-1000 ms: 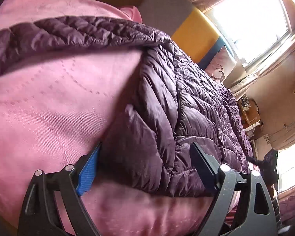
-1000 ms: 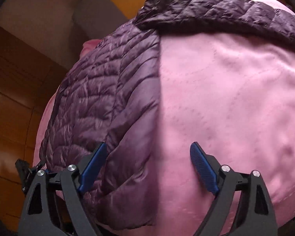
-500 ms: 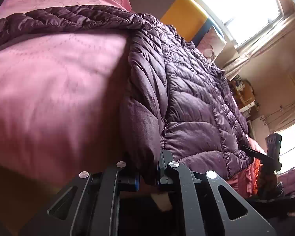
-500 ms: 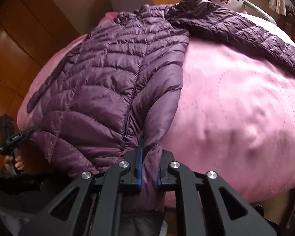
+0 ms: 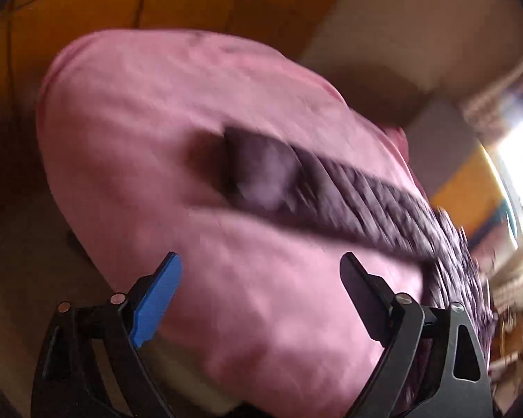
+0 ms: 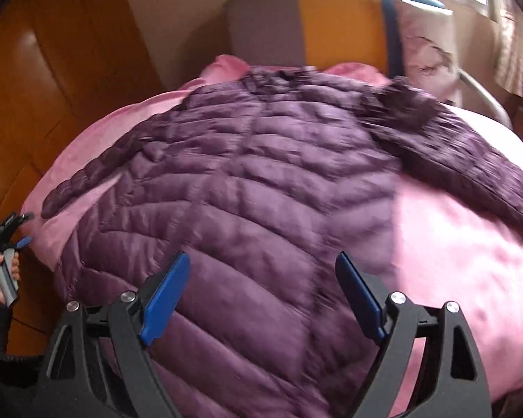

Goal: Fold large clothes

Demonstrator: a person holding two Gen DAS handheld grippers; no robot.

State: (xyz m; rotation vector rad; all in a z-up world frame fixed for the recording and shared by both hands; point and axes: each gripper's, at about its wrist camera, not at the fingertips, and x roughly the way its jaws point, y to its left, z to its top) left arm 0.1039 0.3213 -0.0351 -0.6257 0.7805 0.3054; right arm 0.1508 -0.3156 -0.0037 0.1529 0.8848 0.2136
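The right tongs (image 6: 261,299) were opening, empty, just above the jacket (image 6: 261,181), which lay flat on the bed (image 6: 453,244), collar away. The left tongs (image 5: 259,299) were opening over bare cover; its sleeve (image 5: 331,195) stretched crosswise ahead, nearer this hand.

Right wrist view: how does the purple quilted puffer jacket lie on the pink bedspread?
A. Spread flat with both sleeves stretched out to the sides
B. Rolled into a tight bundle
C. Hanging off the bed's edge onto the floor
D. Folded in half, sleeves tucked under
A: the purple quilted puffer jacket lies spread on the pink bedspread, one sleeve reaching left, the other sleeve reaching right.
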